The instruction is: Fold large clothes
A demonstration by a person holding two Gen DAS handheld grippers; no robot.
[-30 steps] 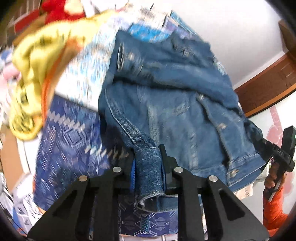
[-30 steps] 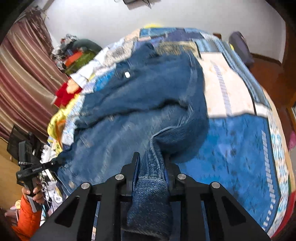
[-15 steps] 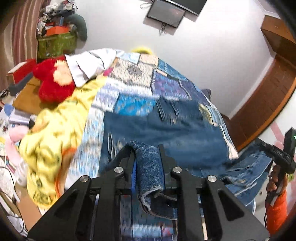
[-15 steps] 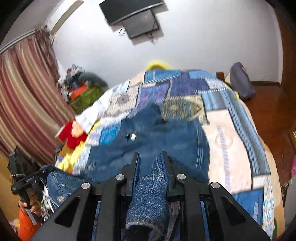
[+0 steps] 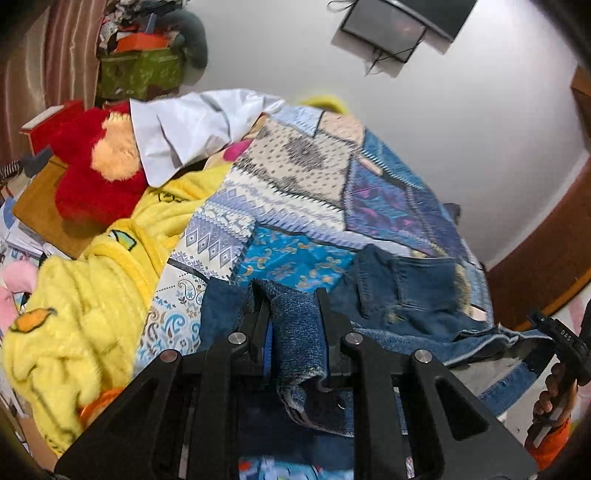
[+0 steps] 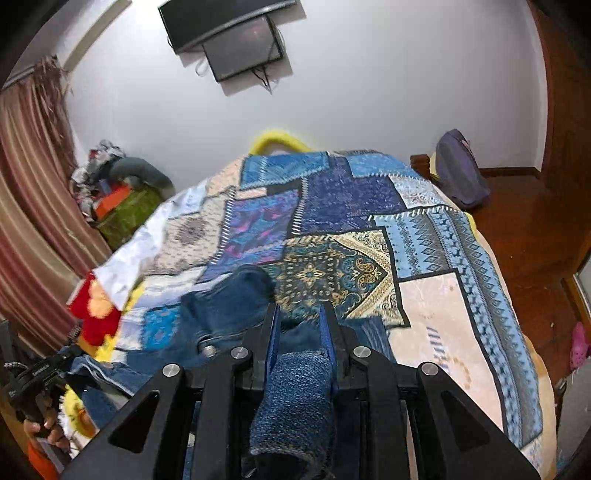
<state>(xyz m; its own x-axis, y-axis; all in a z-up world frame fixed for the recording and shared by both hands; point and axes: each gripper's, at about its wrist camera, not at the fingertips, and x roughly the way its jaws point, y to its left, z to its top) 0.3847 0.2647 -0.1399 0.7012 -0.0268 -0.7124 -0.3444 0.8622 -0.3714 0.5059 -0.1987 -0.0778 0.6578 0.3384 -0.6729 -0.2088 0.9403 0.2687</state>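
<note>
A blue denim jacket [image 5: 406,295] lies partly on the patchwork bedspread [image 5: 295,177] and is lifted at the near end. My left gripper [image 5: 293,295] is shut on a denim edge of the jacket, which hangs between its fingers. My right gripper [image 6: 299,314] is shut on another edge of the jacket [image 6: 229,302]; a roll of denim sits between its jaws. The right gripper also shows at the far right of the left wrist view [image 5: 561,339], with the jacket hem stretched toward it. The left gripper shows at the lower left of the right wrist view [image 6: 40,373].
A yellow blanket [image 5: 74,314], a red plush toy [image 5: 96,173] and a white cloth [image 5: 192,129] lie on the bed's left side. A green box [image 6: 129,214] with clutter stands by the curtain. A purple bag [image 6: 458,173] sits on the wooden floor. A TV [image 6: 229,29] hangs on the wall.
Both grippers have risen and tilted up with the jacket edges held. The jacket, spread wide a second ago, now shows only as a small bunched part low on the bed.
</note>
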